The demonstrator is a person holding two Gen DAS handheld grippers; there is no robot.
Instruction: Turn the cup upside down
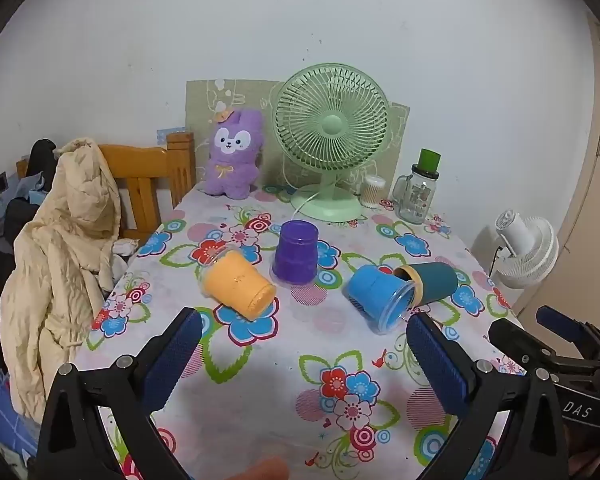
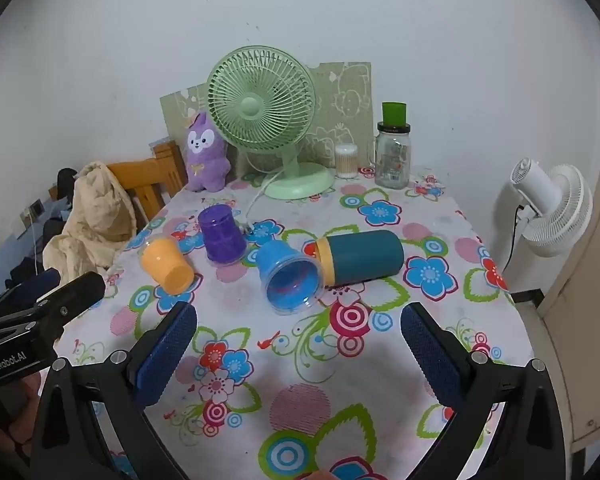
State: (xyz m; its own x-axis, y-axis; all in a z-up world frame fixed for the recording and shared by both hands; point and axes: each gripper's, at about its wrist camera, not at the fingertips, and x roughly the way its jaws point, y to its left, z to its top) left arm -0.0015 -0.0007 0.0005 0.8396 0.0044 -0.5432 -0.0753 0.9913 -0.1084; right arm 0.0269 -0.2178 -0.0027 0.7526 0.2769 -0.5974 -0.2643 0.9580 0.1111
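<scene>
On the bench, under a flowered cloth, the near half lies bare beneath both claws. The left claw and right claw hang wide open, holding nothing. Mid-bench, a purple cup stands mouth-down; an orange cup and a clear-rimmed blue cup lie on their sides, the blue one touching a toppled smooth teal tumbler. A green grille fan stands by the far edge.
</scene>
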